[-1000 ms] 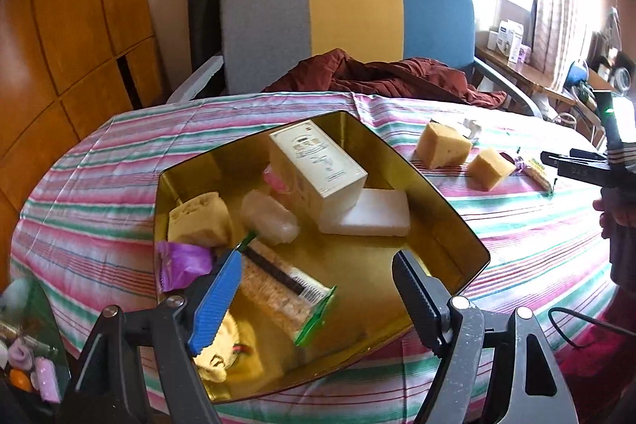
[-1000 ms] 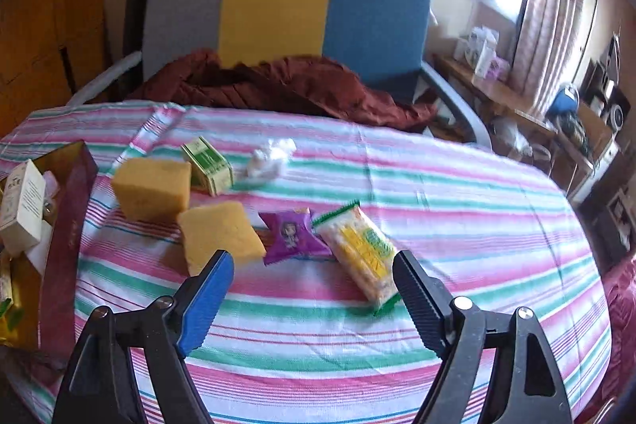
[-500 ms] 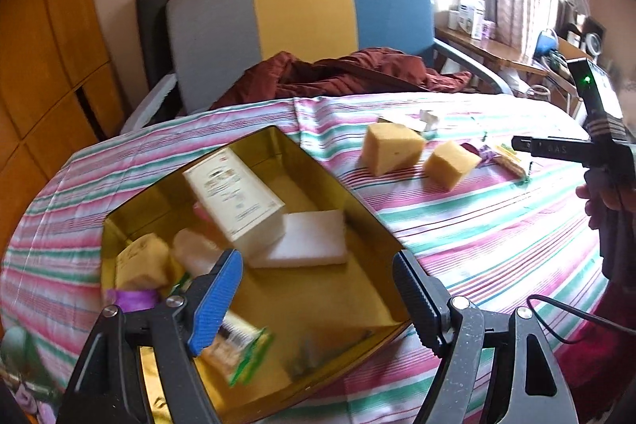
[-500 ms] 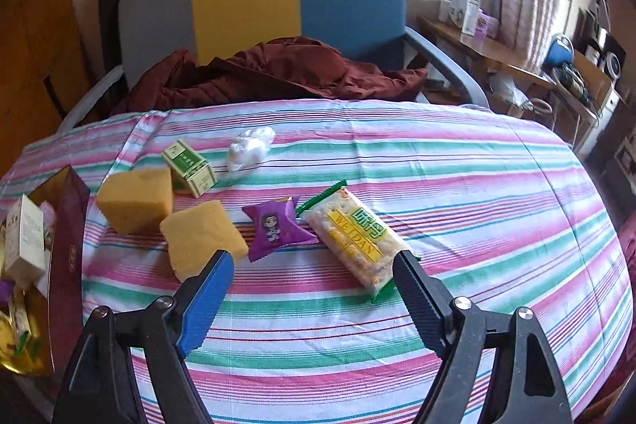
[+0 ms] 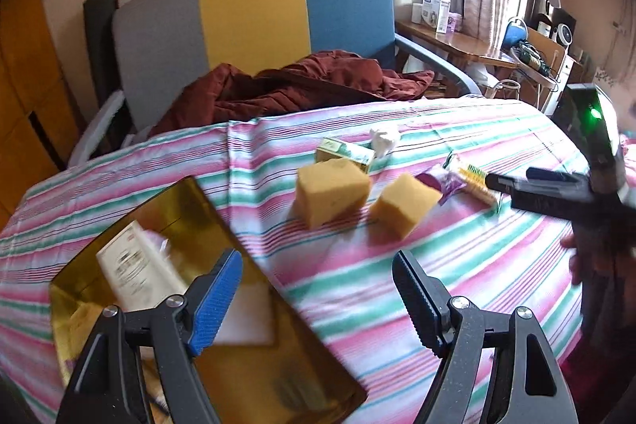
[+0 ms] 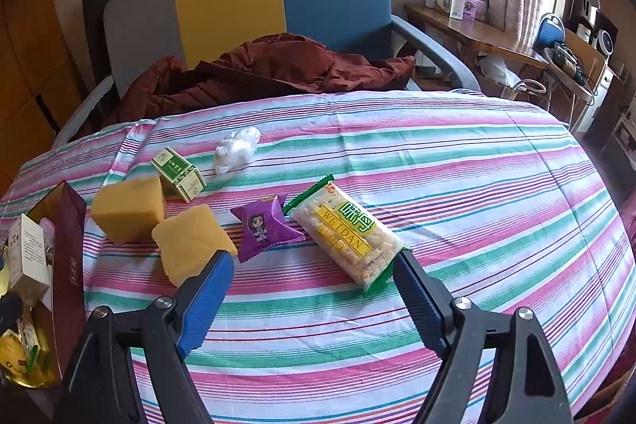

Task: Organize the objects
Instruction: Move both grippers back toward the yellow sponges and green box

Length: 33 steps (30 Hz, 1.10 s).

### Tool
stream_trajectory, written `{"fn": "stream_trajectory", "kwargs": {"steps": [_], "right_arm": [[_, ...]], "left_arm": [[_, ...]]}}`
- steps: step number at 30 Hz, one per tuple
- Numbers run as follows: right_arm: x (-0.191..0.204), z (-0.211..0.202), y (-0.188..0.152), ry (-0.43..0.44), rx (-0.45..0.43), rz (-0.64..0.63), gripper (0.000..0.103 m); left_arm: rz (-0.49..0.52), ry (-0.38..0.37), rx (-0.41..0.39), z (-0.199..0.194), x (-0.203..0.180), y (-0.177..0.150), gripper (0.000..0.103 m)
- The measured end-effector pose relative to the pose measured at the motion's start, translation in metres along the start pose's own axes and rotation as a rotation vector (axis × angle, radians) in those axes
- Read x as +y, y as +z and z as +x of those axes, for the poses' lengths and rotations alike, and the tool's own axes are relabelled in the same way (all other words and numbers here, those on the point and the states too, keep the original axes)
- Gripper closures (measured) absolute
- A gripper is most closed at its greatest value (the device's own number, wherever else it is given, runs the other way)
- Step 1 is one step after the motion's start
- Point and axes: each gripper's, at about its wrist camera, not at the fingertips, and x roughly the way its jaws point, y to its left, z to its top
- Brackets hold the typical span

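Both my left tongs (image 5: 316, 295) and right tongs (image 6: 312, 295) are wide open, empty. Wafer packet (image 6: 346, 234) mid-frame on the bench looks light, crinkly, probably brittle; I'd pinch across its middle.

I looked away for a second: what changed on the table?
The left tool swung from over the gold box toward the yellow sponges, open and empty. The right tool barely shifted. Nothing was grabbed; the snacks stayed put.
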Motion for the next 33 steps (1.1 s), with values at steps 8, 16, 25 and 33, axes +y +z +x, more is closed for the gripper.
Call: {"fn": "stream_trajectory", "kwargs": {"steps": [8, 16, 25, 33], "right_arm": [[-0.009, -0.002, 0.002, 0.036, 0.004, 0.051, 0.019], [-0.013, -0.001, 0.002, 0.066, 0.017, 0.08, 0.019], [-0.02, 0.002, 0.001, 0.089, 0.036, 0.115, 0.019], [-0.018, 0.004, 0.0, 0.091, 0.047, 0.105, 0.019]], "left_arm": [[-0.083, -0.035, 0.107, 0.055, 0.001, 0.036, 0.021], [-0.251, -0.045, 0.211, 0.106, 0.026, 0.062, 0.018], [-0.245, 0.007, 0.248, 0.146, 0.013, 0.079, 0.006], [-0.169, -0.005, 0.242, 0.157, 0.005, 0.072, 0.035]]}}
